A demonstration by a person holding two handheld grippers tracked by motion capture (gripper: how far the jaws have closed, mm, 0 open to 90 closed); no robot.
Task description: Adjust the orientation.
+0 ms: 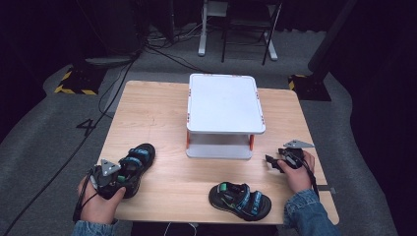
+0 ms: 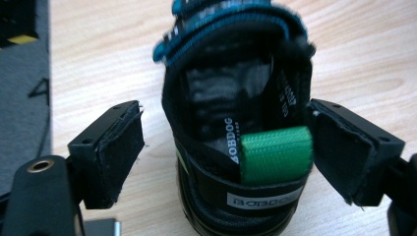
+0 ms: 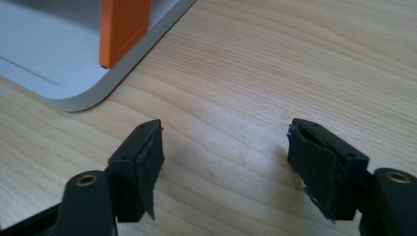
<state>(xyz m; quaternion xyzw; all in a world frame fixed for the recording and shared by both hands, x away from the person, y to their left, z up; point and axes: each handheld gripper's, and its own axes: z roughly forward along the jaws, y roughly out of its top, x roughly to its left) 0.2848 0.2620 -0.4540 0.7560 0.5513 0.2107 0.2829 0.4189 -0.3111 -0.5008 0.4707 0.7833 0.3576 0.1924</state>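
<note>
Two black sandals with blue straps lie on the wooden table [image 1: 157, 118]. One sandal [image 1: 135, 164] [image 2: 236, 128] sits at the front left, heel toward me, with a green heel tab [image 2: 276, 153]. My left gripper [image 1: 115, 179] [image 2: 226, 147] is open, its jaws standing on either side of that heel; the right pad [image 2: 339, 152] is close to the sandal, the left pad [image 2: 120, 147] apart from it. The other sandal [image 1: 240, 200] lies at the front middle. My right gripper [image 1: 272, 162] [image 3: 225, 162] is open over bare wood, nothing between its jaws.
A white two-level shelf [image 1: 225, 103] [image 3: 54, 78] with orange posts [image 3: 123, 29] stands at the table's middle back, just left of the right gripper. Cables and chair legs lie on the grey floor beyond the table. The table's front edge is near both hands.
</note>
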